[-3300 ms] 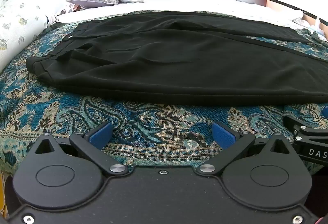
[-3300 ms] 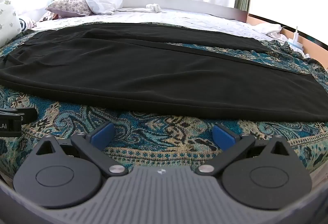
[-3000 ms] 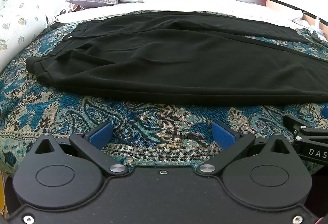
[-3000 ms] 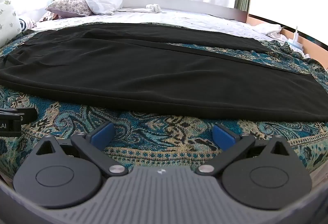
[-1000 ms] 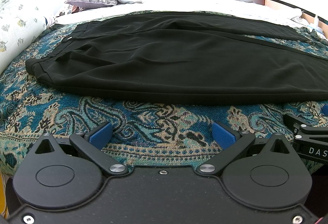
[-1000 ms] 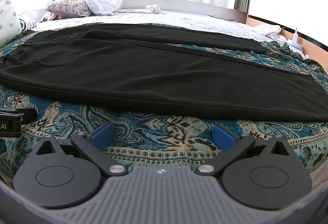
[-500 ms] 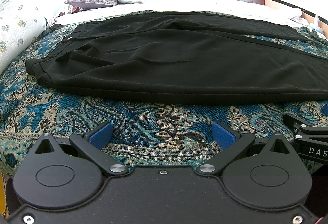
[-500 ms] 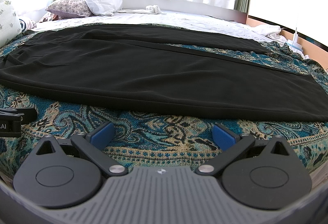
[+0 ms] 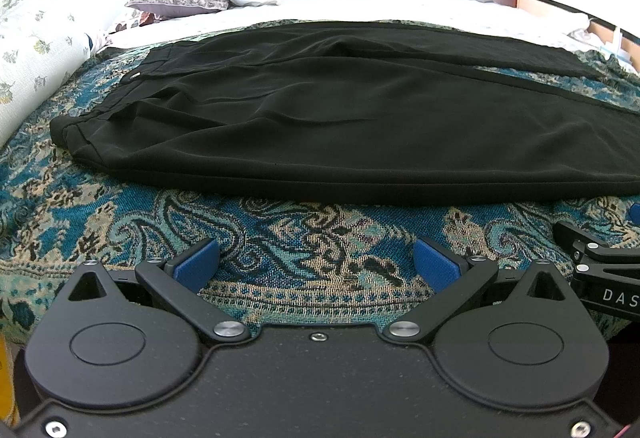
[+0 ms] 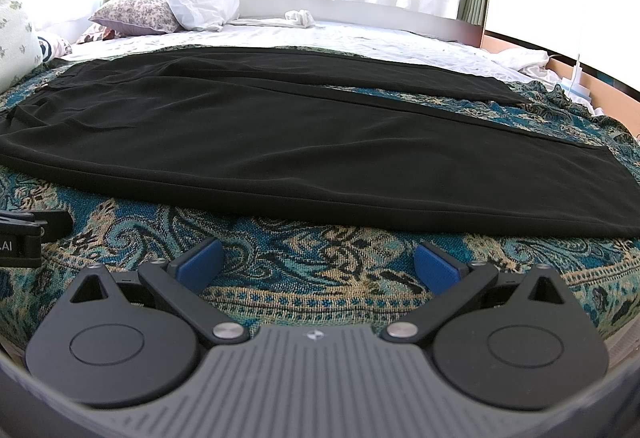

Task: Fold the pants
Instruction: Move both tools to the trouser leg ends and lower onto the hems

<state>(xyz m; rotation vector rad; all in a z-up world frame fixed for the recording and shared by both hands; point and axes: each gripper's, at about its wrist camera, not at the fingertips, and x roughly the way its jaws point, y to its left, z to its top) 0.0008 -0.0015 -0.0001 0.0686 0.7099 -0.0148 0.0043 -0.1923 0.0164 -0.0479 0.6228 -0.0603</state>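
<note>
Left claw [image 9: 316, 264]: blue pads spread wide, holding nothing, low over the bed's near edge at 6 o'clock.
Right claw [image 10: 318, 266]: pads spread wide too, holding nothing, just beside the left one.
Blanket [image 9: 280, 238]: blue and tan swirls, under both claws.
Pants [image 9: 340, 125]: black, lying flat on the blanket toward 12 o'clock, apart from both claws; waist at 9 o'clock, legs running out to 3 o'clock.
Pillows [image 10: 160, 11]: far off at 11 o'clock, by the bright window.
</note>
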